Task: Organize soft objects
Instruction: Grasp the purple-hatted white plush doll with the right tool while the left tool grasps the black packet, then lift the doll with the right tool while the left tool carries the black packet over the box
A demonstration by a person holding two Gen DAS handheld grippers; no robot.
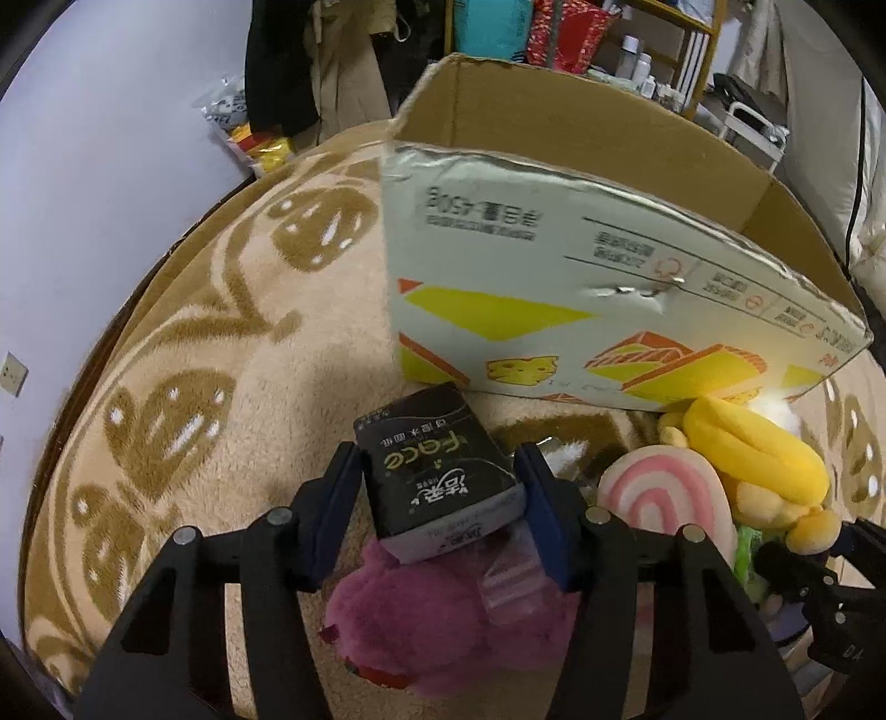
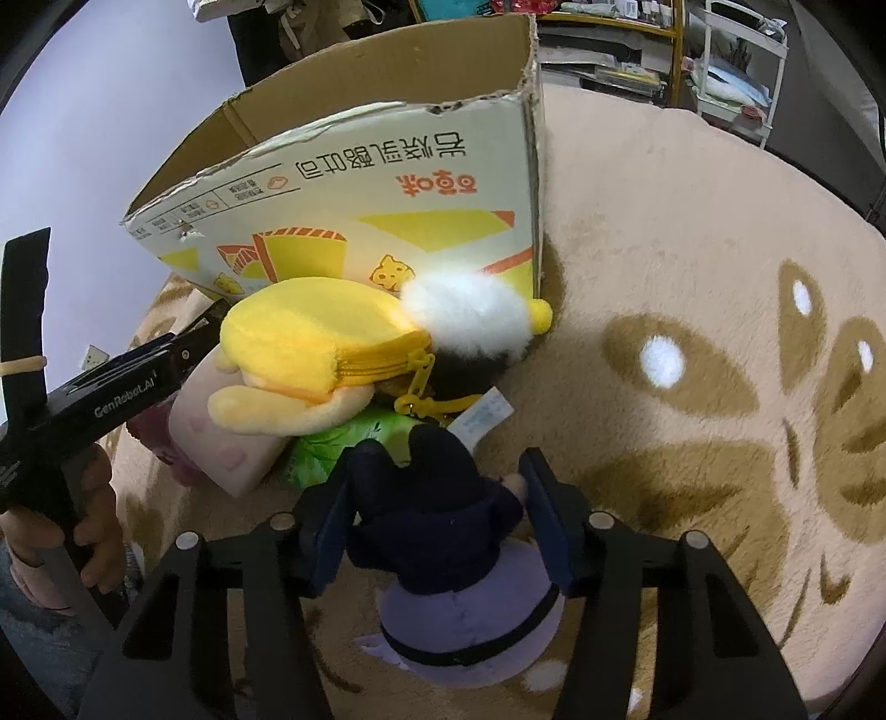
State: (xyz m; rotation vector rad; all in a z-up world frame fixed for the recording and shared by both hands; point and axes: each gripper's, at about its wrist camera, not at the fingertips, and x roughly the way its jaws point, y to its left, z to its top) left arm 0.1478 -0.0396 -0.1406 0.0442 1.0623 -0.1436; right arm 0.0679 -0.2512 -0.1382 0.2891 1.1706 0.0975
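Note:
My left gripper (image 1: 440,487) is shut on a black tissue pack (image 1: 437,471) and holds it above a pink plush (image 1: 443,626), in front of the open cardboard box (image 1: 554,288). My right gripper (image 2: 437,498) is closed around a doll in dark blue and purple (image 2: 448,531) that lies on the blanket. Beside it lie a yellow plush pouch (image 2: 310,343), a pink-and-white swirl cushion (image 1: 664,493), a green item (image 2: 332,448) and a white fluffy plush (image 2: 465,315), all piled against the box (image 2: 360,183). The left gripper's body (image 2: 111,387) shows in the right wrist view.
A beige blanket with brown leaf pattern (image 1: 194,343) covers the surface. Shelves with bottles and bags (image 1: 609,44) stand behind the box. A snack bag (image 1: 249,133) lies at the far left by the wall.

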